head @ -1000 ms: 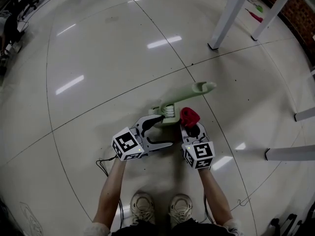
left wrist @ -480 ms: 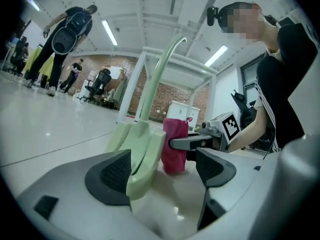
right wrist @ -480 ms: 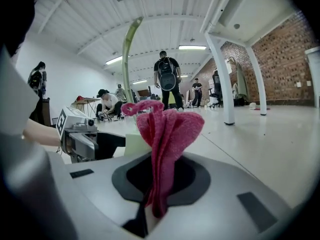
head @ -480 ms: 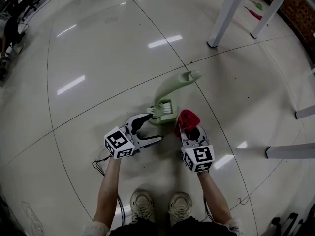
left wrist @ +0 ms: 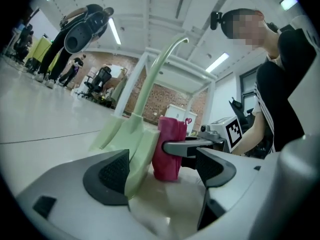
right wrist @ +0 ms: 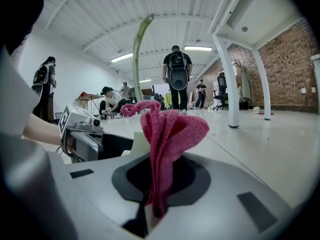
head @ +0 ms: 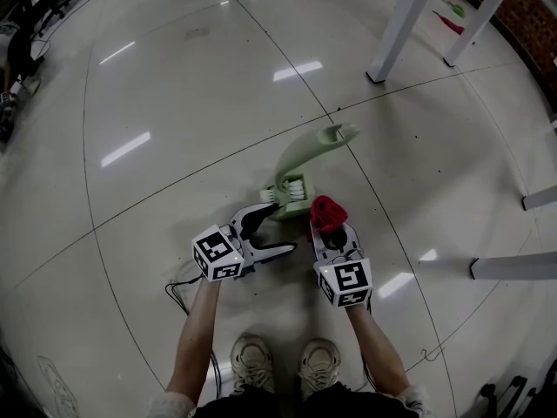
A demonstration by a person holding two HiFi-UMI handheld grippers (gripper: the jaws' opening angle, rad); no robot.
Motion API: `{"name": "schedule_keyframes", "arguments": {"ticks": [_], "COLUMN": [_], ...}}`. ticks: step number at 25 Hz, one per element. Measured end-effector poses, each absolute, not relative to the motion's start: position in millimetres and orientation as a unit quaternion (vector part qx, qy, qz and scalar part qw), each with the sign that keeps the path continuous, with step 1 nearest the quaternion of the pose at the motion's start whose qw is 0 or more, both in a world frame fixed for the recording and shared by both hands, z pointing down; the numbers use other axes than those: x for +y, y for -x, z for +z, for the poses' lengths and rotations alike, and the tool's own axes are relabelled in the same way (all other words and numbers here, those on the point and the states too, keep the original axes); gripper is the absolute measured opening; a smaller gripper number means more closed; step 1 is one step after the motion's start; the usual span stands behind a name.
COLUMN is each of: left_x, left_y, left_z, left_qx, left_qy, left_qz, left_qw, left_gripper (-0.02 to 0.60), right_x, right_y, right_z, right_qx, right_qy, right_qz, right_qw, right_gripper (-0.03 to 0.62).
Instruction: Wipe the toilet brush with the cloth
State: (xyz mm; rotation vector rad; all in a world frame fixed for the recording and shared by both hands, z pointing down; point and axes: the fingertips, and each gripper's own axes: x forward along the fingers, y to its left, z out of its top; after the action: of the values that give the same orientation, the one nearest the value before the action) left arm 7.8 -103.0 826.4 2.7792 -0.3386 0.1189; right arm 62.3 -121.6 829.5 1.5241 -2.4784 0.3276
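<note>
A pale green toilet brush [head: 300,165] lies on the glossy floor, its white-bristled head [head: 291,192] nearest me and its handle pointing away to the right. My left gripper [head: 277,231] is open, its jaws wide apart at the brush head. In the left gripper view the green brush [left wrist: 132,144] rests against the left pad while the right pad stands clear. My right gripper [head: 329,231] is shut on a red cloth [head: 327,212] that stands bunched above its jaws, just right of the brush head. The cloth [right wrist: 170,134] fills the right gripper view, with the brush handle [right wrist: 136,49] behind it.
White table legs [head: 400,29] stand at the far right, with more white bars [head: 513,270] low on the right. A thin cable [head: 178,290] curls on the floor by my left arm. My shoes [head: 252,364] are below. Other people stand in the room's background [right wrist: 175,76].
The brush handle has swung from pointing right to pointing further away from me. Both grippers shifted slightly; the red cloth stays pinched in the right one.
</note>
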Motion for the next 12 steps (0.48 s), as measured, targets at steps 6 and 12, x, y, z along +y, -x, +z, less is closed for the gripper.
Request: {"name": "schedule_keyframes", "arguments": {"ticks": [6, 12], "left_x": [-102.1, -91.9], "left_y": [-5.9, -3.4], "left_z": [823.2, 817.6], "left_qx": [-0.103, -0.097], "left_qy": [-0.977, -0.983], "left_qz": [0.022, 0.046], "left_qw": [0.185, 0.146], "left_gripper": [0.399, 0.399], "right_x": [-113.3, -106.1], "right_y": [-50.0, -20.5], "right_z": [830.4, 826.0], "right_qx": [-0.848, -0.868], "right_qy": [-0.510, -0.476], "right_qz": [0.110, 0.102], "right_qw": [0.098, 0.095], "right_gripper": [0.031, 0.031]}}
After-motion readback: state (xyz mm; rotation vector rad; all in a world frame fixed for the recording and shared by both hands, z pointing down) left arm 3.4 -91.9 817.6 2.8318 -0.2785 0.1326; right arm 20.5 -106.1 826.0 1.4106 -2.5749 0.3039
